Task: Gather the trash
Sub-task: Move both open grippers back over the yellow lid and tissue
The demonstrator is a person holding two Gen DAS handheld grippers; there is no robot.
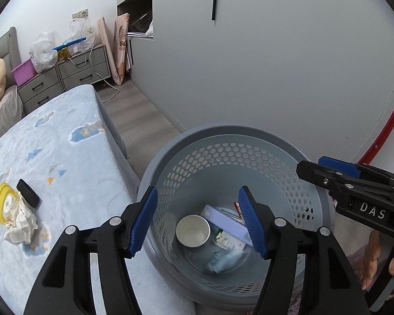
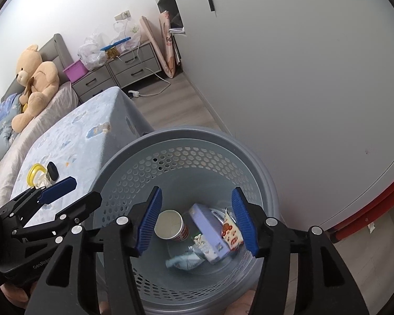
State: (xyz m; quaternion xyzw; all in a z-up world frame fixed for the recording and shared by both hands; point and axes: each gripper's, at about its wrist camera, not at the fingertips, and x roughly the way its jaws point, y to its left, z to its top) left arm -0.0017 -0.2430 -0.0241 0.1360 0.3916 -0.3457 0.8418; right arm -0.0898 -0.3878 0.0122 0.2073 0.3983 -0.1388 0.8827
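Left claw [image 1: 198,220] gapes over bin [image 1: 170,157]; bed [image 1: 65,144] alongside, perhaps touching

The left gripper [image 1: 198,220] hangs over the grey perforated trash bin [image 1: 312,210], jaws apart and empty. Inside lie a paper cup [image 1: 193,231] and a lilac box [image 1: 227,221]. Crumpled tissue [image 1: 22,224] sits on the bed [image 1: 73,162].

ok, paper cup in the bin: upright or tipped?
Tipped. The paper cup lies on its side at the bottom of the bin, open mouth facing the cameras, beside a purple box.
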